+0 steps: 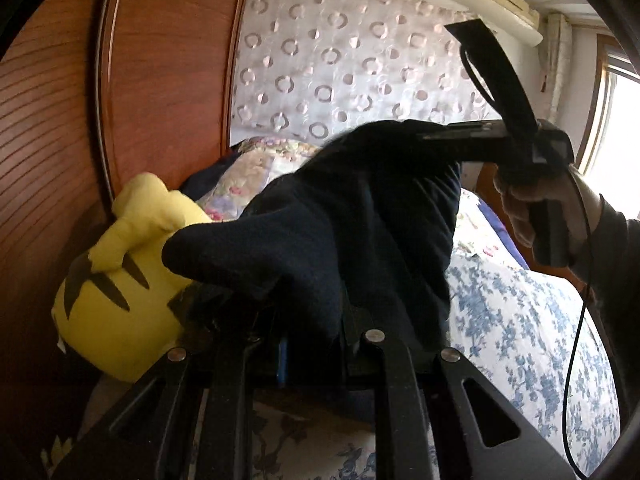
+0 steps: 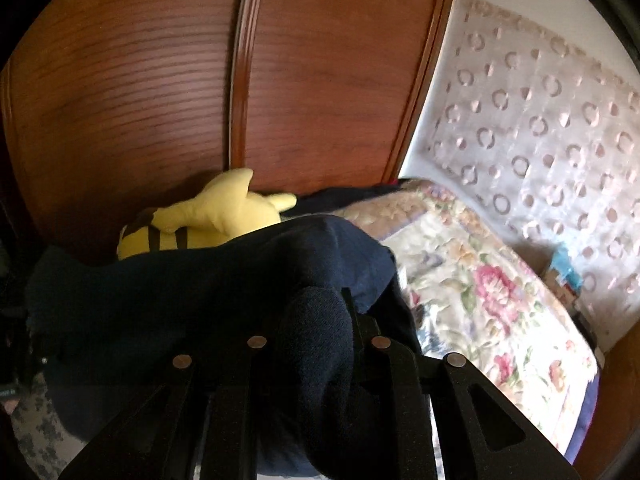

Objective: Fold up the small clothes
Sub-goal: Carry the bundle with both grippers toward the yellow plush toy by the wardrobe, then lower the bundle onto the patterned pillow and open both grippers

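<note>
Item: dark navy garment [image 1: 352,216], mid-frame in the left wrist view, stretched between my two grippers above the bed.

My left gripper [image 1: 312,320], bottom centre: jaws clamped on one bunched edge.

My right gripper [image 1: 436,136], upper right in that view, carried in my hand [image 1: 520,216]: cloth bunched between its jaws [image 2: 316,320]; whether they pinch it I cannot tell.

Behind, left: yellow plush toy [image 1: 120,280] against the wooden wardrobe [image 1: 160,80].

Lower right: blue floral bedspread [image 1: 520,320].
</note>
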Demonstrator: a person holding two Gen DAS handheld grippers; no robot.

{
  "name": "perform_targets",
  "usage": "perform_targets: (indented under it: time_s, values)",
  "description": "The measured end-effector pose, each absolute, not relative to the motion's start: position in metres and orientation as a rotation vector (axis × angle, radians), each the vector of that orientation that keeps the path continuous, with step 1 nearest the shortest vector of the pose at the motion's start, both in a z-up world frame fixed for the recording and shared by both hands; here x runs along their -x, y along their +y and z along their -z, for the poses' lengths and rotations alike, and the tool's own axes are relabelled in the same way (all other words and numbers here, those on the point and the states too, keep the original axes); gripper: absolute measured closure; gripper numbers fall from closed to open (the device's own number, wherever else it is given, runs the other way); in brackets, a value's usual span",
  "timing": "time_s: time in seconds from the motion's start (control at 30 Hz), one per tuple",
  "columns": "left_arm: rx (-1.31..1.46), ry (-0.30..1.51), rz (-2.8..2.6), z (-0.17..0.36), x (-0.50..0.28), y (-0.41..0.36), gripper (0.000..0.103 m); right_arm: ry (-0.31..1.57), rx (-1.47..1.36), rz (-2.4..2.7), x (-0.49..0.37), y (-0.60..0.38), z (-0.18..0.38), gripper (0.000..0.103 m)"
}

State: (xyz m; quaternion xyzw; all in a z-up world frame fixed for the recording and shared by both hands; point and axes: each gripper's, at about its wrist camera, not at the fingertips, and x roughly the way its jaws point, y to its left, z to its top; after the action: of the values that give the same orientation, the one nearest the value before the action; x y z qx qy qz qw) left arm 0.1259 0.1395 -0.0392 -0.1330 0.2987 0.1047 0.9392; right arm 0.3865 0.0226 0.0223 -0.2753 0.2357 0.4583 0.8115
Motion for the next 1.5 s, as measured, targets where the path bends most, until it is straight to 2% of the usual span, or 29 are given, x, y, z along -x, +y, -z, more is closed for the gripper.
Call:
perform_targets:
  time_s: [0.1,0.17,0.3,0.57,0.73,0.83,0.9,0.97,1.1,1.2,1.27,1.4,1.5]
  values:
    - [0.276,0.61,-0.212,0.039,-0.129,0.141,0.085,0.507,0.53,-0.894,-0.404,0.019,-0.024,0.057]
    - [0.274,0.61,-0.213,0.038,-0.13,0.142,0.085,0.465,0.486,-0.862,-0.405,0.008,-0.033,0.053]
    - [0.276,0.614,-0.219,0.039,-0.131,0.142,0.085,0.389,0.398,-0.869,-0.395,-0.017,-0.047,0.053]
    - [0.269,0.638,-0.22,0.041,-0.134,0.142,0.085,0.584,0.415,-0.949,-0.426,-0.011,0.004,0.053]
    - [0.246,0.644,-0.211,0.038,-0.136,0.139,0.084,0.711,0.238,-0.986,-0.481,0.011,0.027,0.05]
    - [0.236,0.643,-0.21,0.035,-0.131,0.138,0.076,0.7,0.239,-0.972,-0.487,0.012,0.023,0.05]
    - [0.222,0.63,-0.217,0.032,-0.124,0.137,0.062,0.677,0.264,-0.943,-0.474,0.009,0.019,0.05]
    - [0.21,0.611,-0.218,0.027,-0.117,0.135,0.054,0.653,0.267,-0.906,-0.46,0.001,0.013,0.05]
    - [0.155,0.573,-0.218,0.015,-0.101,0.124,0.022,0.599,0.274,-0.871,-0.411,-0.024,-0.001,0.05]
    - [0.103,0.544,-0.221,0.005,-0.09,0.112,0.016,0.555,0.269,-0.846,-0.361,-0.049,-0.003,0.05]
    - [0.087,0.525,-0.208,0.0,-0.083,0.104,0.015,0.536,0.255,-0.826,-0.345,-0.061,-0.002,0.05]
    - [0.062,0.501,-0.18,-0.008,-0.073,0.086,0.015,0.511,0.231,-0.773,-0.298,-0.095,-0.007,0.041]
    - [0.055,0.501,-0.145,-0.01,-0.069,0.072,0.015,0.49,0.209,-0.736,-0.26,-0.121,-0.007,0.029]
